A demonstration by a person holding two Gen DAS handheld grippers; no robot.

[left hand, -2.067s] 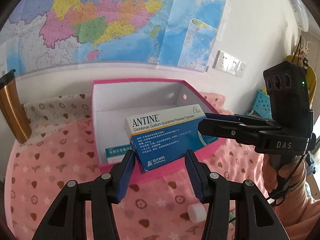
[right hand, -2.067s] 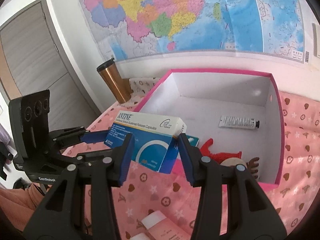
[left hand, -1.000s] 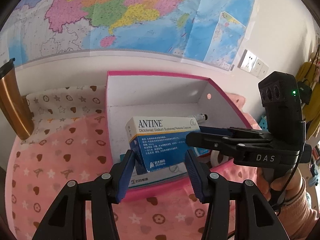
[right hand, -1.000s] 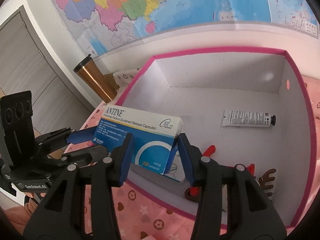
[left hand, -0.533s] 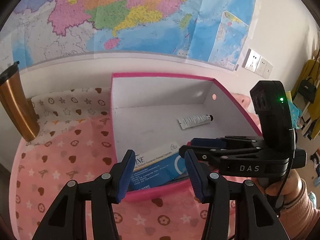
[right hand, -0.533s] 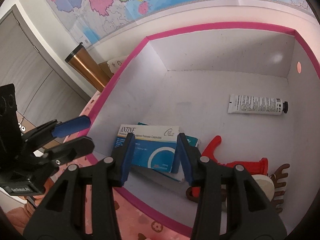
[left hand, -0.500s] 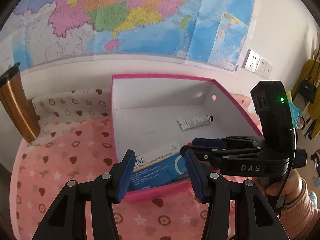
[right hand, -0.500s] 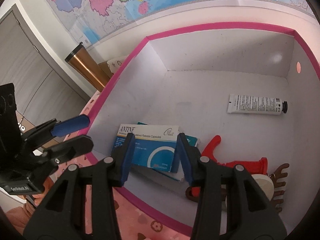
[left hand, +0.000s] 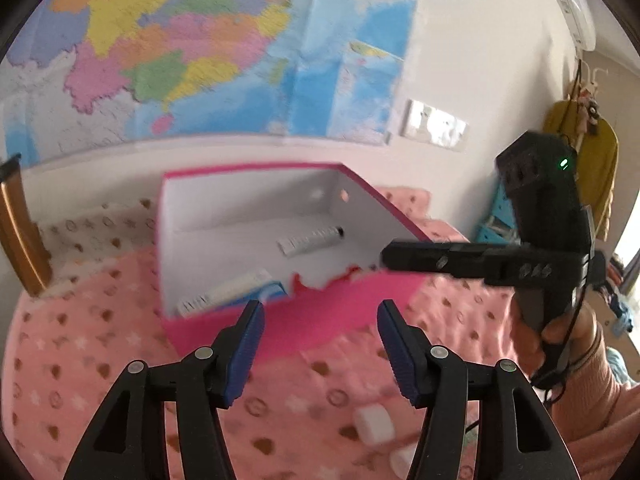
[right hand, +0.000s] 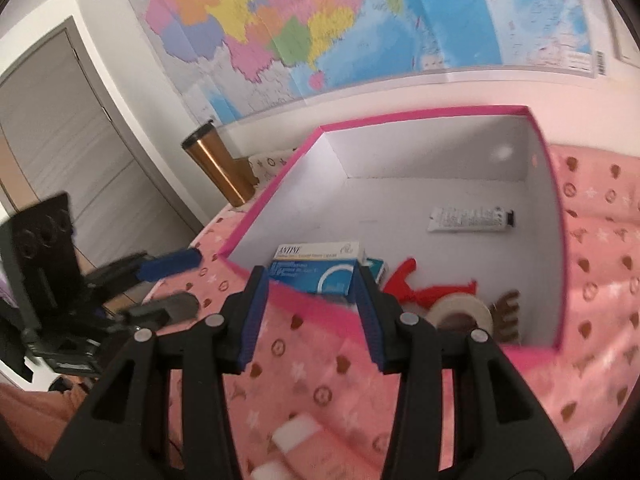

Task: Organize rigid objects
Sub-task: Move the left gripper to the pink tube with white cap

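Note:
The blue-and-white ANTINE medicine box (right hand: 316, 268) lies inside the pink-rimmed storage box (right hand: 420, 114), near its front left corner, on top of a teal box (right hand: 378, 270). From the left wrist view only the top edge of the medicine box (left hand: 236, 290) shows behind the storage box's (left hand: 320, 320) pink front wall. My right gripper (right hand: 312, 286) hovers just outside the front rim, open, with nothing held. My left gripper (left hand: 320, 320) is in front of the same wall, its jaws opening and nothing between them. Each gripper shows in the other's view: the left gripper (right hand: 180, 284) and the right gripper (left hand: 386, 258).
Also in the storage box are a white tube (right hand: 468, 218), a red toy (right hand: 424, 284), a tape roll (right hand: 460, 308) and a brown antler piece (right hand: 508, 312). A copper tumbler (right hand: 216, 168) stands at the back left. Small white blocks (left hand: 374, 424) lie on the pink cloth (right hand: 600, 260).
The medicine box went from being held by both grippers to lying in the storage box. Both grippers have pulled back outside the front rim, and the left jaws have widened.

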